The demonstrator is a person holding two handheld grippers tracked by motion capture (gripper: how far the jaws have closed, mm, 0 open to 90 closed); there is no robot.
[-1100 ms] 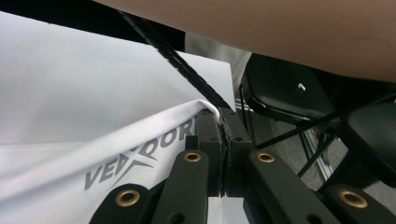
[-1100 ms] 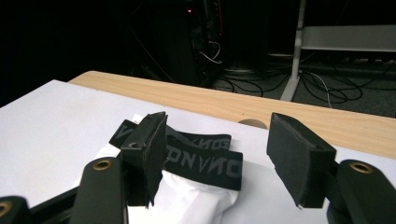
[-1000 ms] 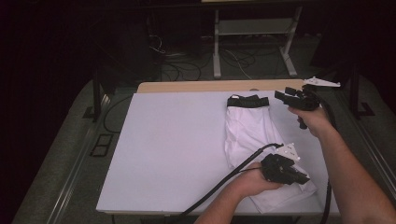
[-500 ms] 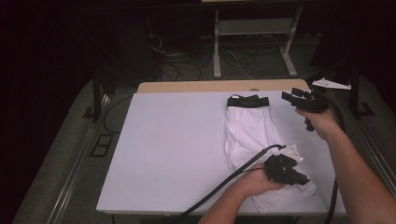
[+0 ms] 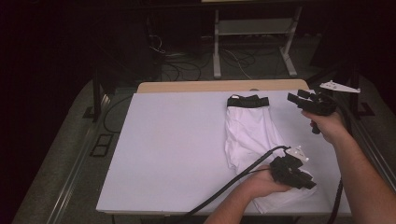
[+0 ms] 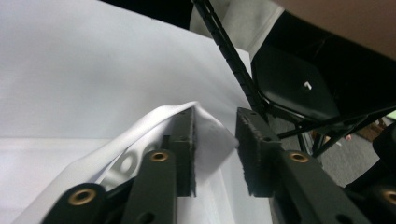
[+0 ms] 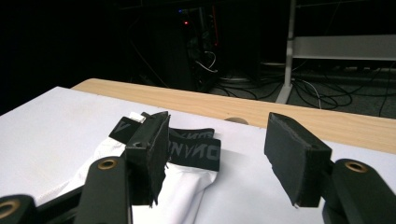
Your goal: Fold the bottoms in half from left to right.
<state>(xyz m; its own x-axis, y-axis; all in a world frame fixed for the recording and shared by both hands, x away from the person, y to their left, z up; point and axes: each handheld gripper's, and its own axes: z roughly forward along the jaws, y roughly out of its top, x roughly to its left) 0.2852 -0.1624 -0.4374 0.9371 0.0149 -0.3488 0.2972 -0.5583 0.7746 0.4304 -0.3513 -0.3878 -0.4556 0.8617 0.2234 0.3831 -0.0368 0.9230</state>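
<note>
Two grippers: we see both at the right side of the high view.
Garment: white fabric shorts with a black elastic waistband (image 5: 252, 133) lie flat right of centre on the white sheet covering the table (image 5: 168, 149), waistband toward the upper edge.
Left gripper (image 5: 306, 181): lower right, over the garment's hem; its jaws stand apart with a white fold (image 6: 205, 135) between them.
Right gripper (image 5: 295, 98): upper right, raised beside the waistband, jaws spread wide, holding nothing.
</note>
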